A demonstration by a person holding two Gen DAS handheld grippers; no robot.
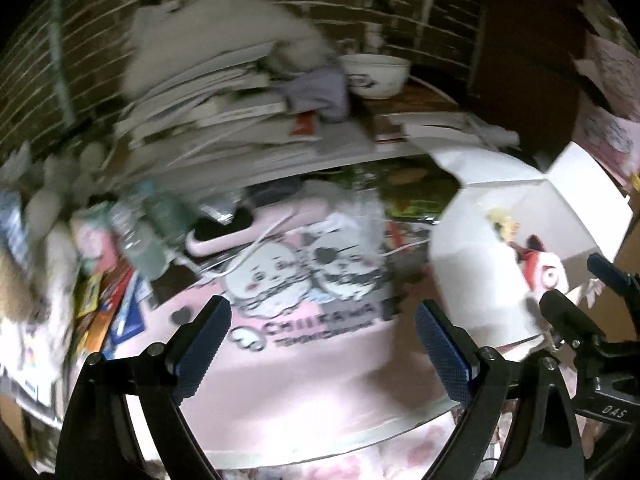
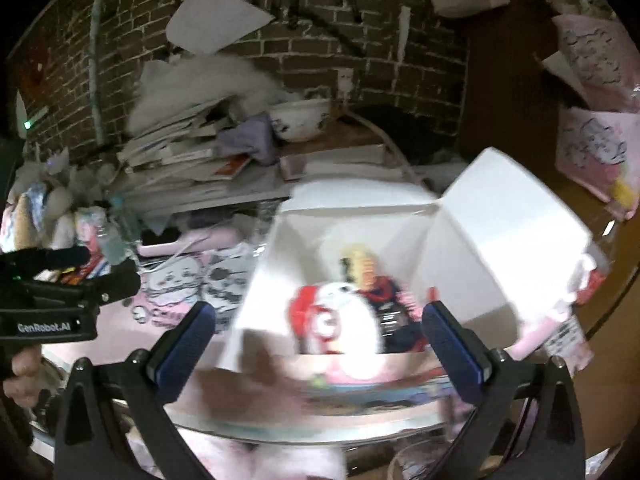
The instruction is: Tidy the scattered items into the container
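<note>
A white cardboard box [image 2: 500, 216] with its flaps open stands on the cluttered table; in the left wrist view the box [image 1: 480, 208] is at the right. Inside lie a white and red plush toy [image 2: 340, 320] and a yellow-haired figure [image 2: 360, 268]. My right gripper [image 2: 318, 340] hangs open just in front of the box with nothing between its fingers. My left gripper [image 1: 324, 340] is open and empty over a pink cartoon-printed mat [image 1: 304, 280], left of the box. The picture is blurred by motion.
Plastic bottles [image 1: 140, 232], a pink device with a white cable [image 1: 224, 236] and colourful cards [image 1: 108, 312] lie at the left. Behind them are a stack of papers [image 1: 208, 112], a white bowl [image 1: 376, 72] and a brick wall [image 2: 360, 52].
</note>
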